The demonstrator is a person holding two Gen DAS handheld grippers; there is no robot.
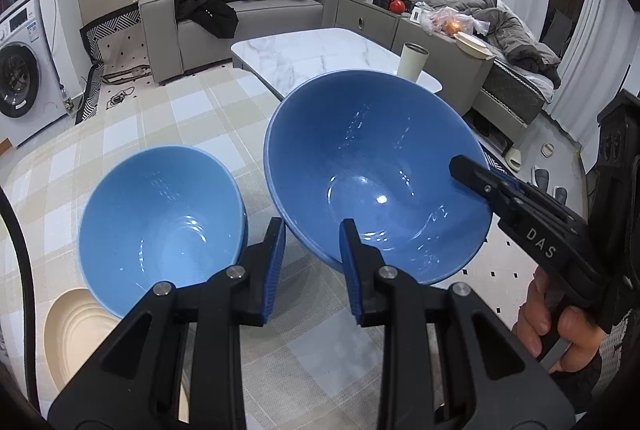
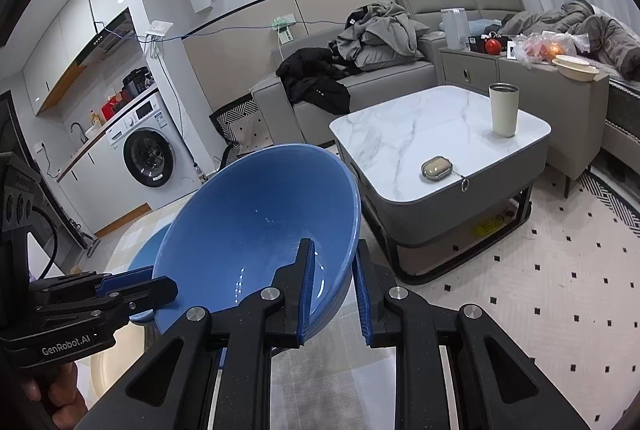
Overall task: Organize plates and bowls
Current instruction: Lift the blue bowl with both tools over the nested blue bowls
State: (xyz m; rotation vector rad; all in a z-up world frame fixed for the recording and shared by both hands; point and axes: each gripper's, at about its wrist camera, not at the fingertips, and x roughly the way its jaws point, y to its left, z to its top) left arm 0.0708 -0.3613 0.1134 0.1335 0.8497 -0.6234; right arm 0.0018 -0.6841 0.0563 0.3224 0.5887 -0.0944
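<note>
Black-framed jaws with blue pads fill the near edge of both views, each pair clamped on the rim of one large blue bowl held tilted above the checked cloth of the desk. The left gripper grips the bowl's near rim, one pad inside the bowl and one outside. The right gripper grips the rim on the right, its pads likewise set on either side of the wall; in the left wrist view it reaches in from the right, with a hand on its handle. Just left of the lifted bowl, a smaller blue bowl stands upright on the desk, and at the near left a cream plate lies partly under that bowl's edge. Farther off, a marble-topped coffee table carries a cream tumbler and a small case. Beyond it, clothes lie heaped on a grey sofa, and a washing machine stands at the far left.
</note>
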